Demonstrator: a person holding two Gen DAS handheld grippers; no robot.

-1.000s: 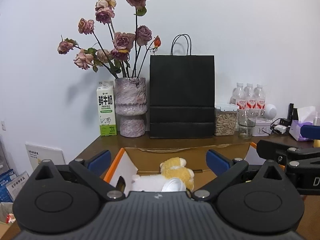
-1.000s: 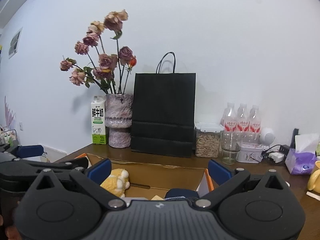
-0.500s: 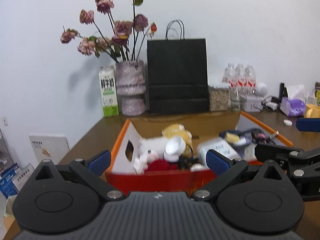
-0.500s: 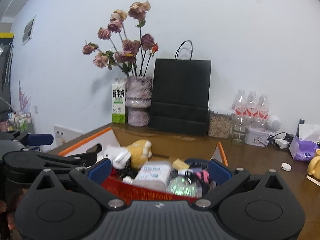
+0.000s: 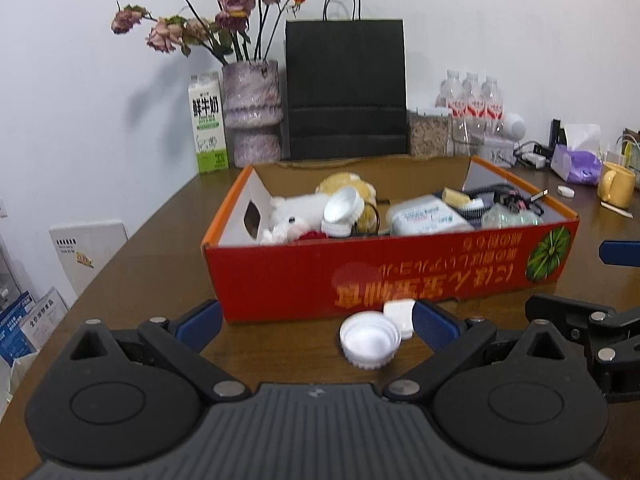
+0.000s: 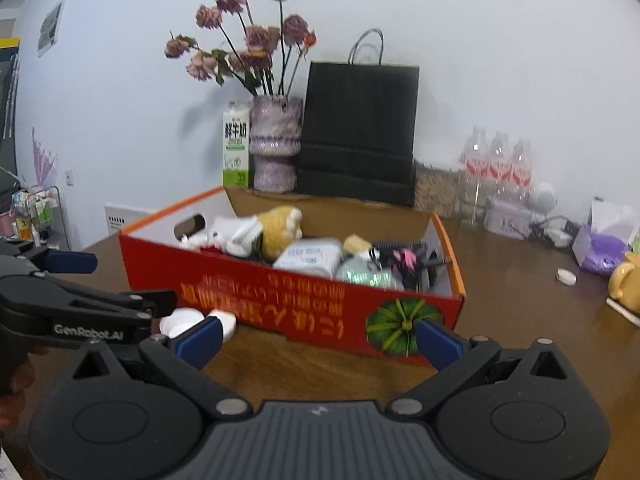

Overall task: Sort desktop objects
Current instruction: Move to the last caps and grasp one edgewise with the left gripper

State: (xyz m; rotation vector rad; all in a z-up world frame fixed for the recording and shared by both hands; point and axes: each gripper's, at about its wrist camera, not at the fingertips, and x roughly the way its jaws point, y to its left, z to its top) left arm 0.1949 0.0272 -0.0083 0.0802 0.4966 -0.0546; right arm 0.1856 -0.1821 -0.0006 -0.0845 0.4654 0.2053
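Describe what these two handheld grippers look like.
Both are matte black plastic with blue finger pads, round pivot housings, silver screw heads and a ribbed grey centre plate. The left gripper, seen from the right wrist, carries white "GenRobot.AI" lettering. No cables show.

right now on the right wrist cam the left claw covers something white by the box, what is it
Observer: A white cap, lying open side up on the table in front of the red box.
Operator: anything else there
Observer: A smaller white piece sits just behind the cap.
Operator: is the left claw gripping either
Observer: No. The left claw is open, and the cap lies between its fingers, nearer the right one.
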